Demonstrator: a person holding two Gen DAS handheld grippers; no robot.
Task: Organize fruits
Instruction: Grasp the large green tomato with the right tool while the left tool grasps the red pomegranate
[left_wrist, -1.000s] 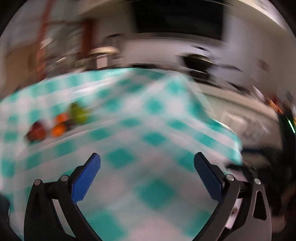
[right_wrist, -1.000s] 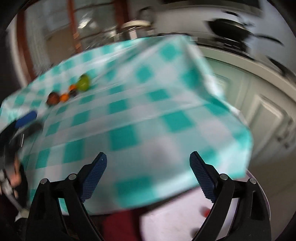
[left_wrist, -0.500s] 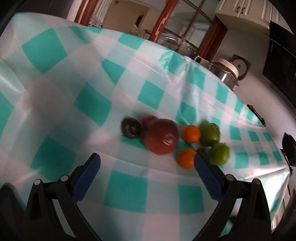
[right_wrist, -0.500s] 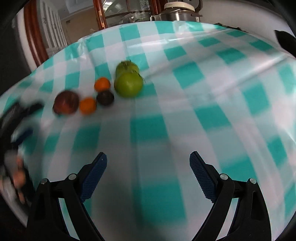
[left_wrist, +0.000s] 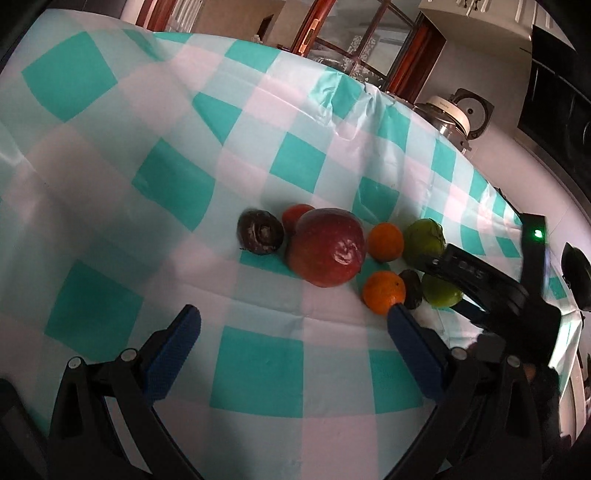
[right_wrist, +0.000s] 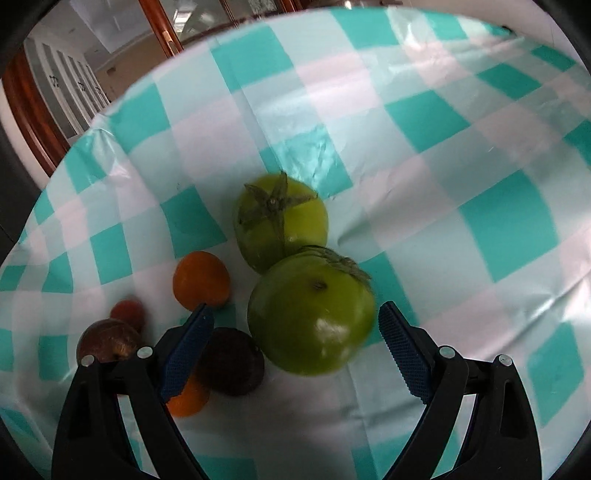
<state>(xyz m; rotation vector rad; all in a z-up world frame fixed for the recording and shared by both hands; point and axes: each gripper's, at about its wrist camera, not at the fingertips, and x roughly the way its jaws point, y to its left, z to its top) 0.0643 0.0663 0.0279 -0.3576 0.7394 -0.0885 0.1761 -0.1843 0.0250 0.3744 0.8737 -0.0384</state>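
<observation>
My right gripper (right_wrist: 291, 334) hangs low over the fruit cluster, fingers wide, the nearer green tomato (right_wrist: 312, 314) sitting between them but touched by neither pad. A second green tomato (right_wrist: 280, 221) lies just behind it at 12 o'clock, stem star up, the two touching. At 9 o'clock of the near tomato: a dark round fruit (right_wrist: 232, 363), an orange (right_wrist: 201, 278) beyond it, another orange (right_wrist: 188, 400) partly hidden under my left finger. My left gripper (left_wrist: 293, 325) holds back from the pile, fingers wide and empty, above the checked tabletop (left_wrist: 110, 155). From there a large red fruit (left_wrist: 327, 245) sits centre, a dark purple fruit (left_wrist: 260, 230) touching at its 9 o'clock, a small red one (left_wrist: 293, 216) behind. The right gripper's black body enters at 3 o'clock, covering part of the green pair.
</observation>
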